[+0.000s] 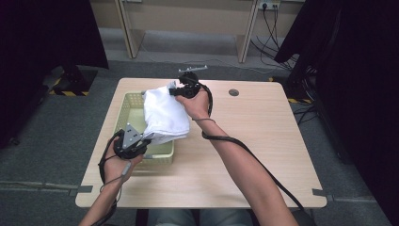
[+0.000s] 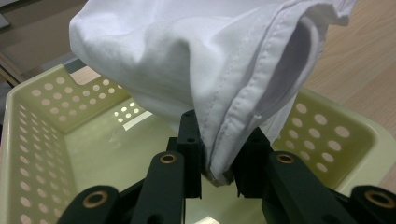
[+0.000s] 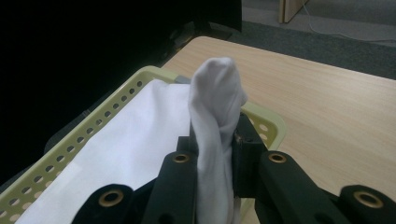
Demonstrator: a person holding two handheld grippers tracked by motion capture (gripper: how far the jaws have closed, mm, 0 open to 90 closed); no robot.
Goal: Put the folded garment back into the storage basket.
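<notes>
- The counter (image 1: 263, 141) carries a pale yellow perforated basket (image 1: 123, 113), which lies below and between the two grippers.
- A white cloth (image 1: 162, 115) hangs stretched between them above the basket, its lower folds sagging toward the basket floor.
- The right gripper (image 1: 179, 91), at the far end, pinches a bunched corner of the cloth.
- The left gripper (image 1: 143, 141), at the near end, pinches the stitched hem.
- Judged step: the cloth is being carried over the basket. The next move probably calls for both grippers travelling together, keeping the cloth taut.
</notes>
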